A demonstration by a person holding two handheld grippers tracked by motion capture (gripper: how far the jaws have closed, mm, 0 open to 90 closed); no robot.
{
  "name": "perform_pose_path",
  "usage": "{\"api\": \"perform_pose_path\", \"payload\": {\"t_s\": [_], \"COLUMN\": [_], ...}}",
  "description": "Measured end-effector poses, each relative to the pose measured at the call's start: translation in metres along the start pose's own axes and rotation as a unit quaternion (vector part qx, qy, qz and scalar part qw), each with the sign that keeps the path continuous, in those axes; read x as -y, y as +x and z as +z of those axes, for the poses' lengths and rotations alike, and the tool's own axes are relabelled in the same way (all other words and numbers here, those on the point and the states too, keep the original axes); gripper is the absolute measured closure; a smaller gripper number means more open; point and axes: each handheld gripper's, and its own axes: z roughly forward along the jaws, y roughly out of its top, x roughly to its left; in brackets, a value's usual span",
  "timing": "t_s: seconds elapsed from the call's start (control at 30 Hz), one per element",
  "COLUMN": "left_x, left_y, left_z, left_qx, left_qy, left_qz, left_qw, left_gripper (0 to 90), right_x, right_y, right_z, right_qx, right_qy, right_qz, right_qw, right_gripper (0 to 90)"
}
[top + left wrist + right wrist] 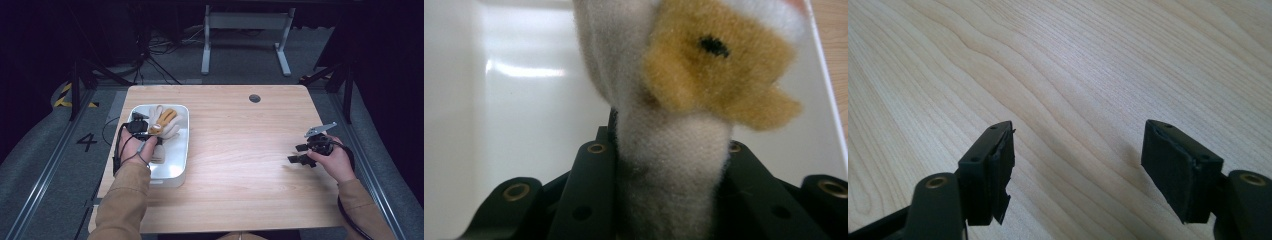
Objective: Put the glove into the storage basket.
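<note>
A white and tan plush toy (163,121) hangs over the white tray (176,171) at the table's left side. My left gripper (141,128) is shut on the plush toy (684,90), whose white fabric is pinched between the black jaws, with the tray's white floor (524,110) behind it. At the right side of the table my right gripper (300,153) is held just above the wood, pointing left. In the right gripper view the right gripper (1075,170) stands open, with bare wooden tabletop (1073,75) between its pads.
The wooden table (240,165) has a small round grommet hole (254,98) near its far edge. Beyond the table stand a white desk frame (245,35) and dark stands on grey floor. A floor marking "4" (86,141) lies left of the table.
</note>
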Motion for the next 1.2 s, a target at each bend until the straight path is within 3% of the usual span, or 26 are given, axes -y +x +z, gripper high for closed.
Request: {"api": "perform_pose_path", "payload": {"t_s": [0.37,0.63,1.2], "left_x": [0.002,0.003,0.002], "left_y": [0.004,0.007,0.011], "left_z": [0.015,0.027,0.036], "left_qx": [0.001,0.000,-0.023], "left_qy": [0.009,0.014,0.053], "left_qz": [-0.005,-0.020,-0.042], "left_qw": [1.0000,0.9997,0.9974], "left_gripper": [73.2,73.0,71.3], "right_x": [0.001,0.002,0.003], "right_y": [0.001,0.000,-0.001], "right_z": [0.003,0.003,0.003], "right_qx": [0.002,0.001,0.002], "right_qy": [0.005,0.007,0.007], "right_qz": [0.000,0.000,0.002], "right_qw": [1.0000,1.0000,1.0000], "right_gripper": [30.3,30.2,29.9]}}
